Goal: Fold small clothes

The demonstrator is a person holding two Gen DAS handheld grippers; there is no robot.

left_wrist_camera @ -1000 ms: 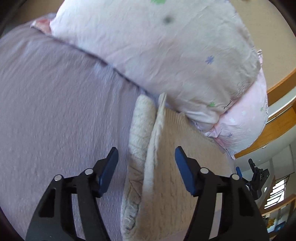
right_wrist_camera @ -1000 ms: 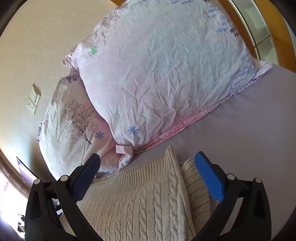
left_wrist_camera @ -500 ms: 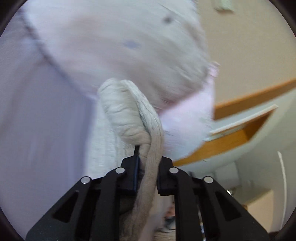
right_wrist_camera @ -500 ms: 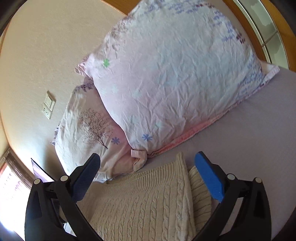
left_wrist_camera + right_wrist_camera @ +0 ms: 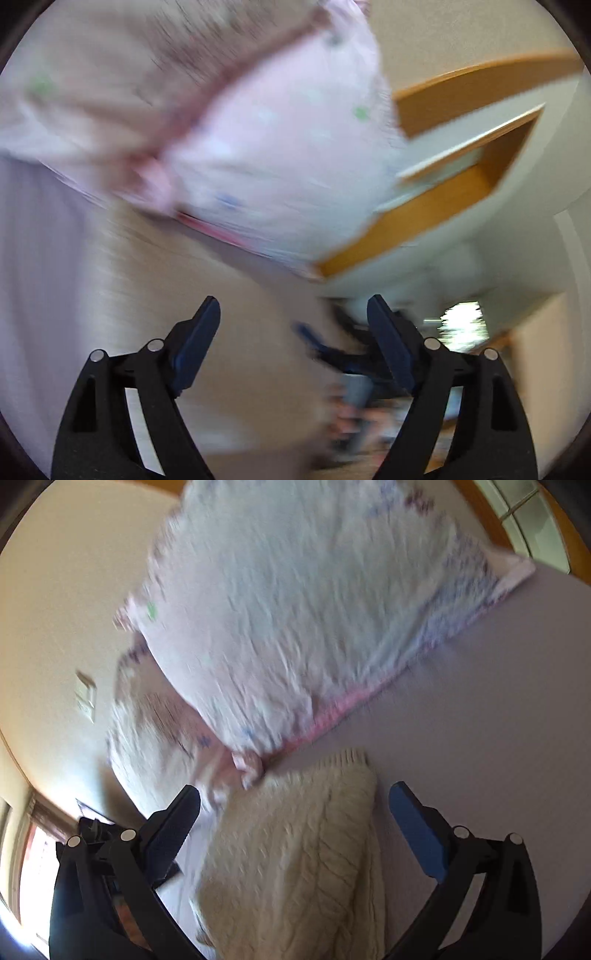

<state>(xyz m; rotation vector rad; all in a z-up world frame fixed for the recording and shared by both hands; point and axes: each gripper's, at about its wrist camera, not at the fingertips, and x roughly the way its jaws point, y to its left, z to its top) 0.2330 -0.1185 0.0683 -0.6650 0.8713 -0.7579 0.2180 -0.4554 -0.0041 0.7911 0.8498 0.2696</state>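
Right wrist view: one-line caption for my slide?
Open right tool poised over cream cable-knit sweater on lilac sheet, beside floral pillows.

Bedroom around you: bed, pillows, cream walls, wood trim.

From your right wrist view, the lilac bed sheet fills three o'clock, with a floral pillow at twelve lying over a second pillow at nine. A wall switch sits on the cream wall at ten, a wood-framed window at one. Your left wrist view, blurred, shows wooden trim at two and bright daylight at four.
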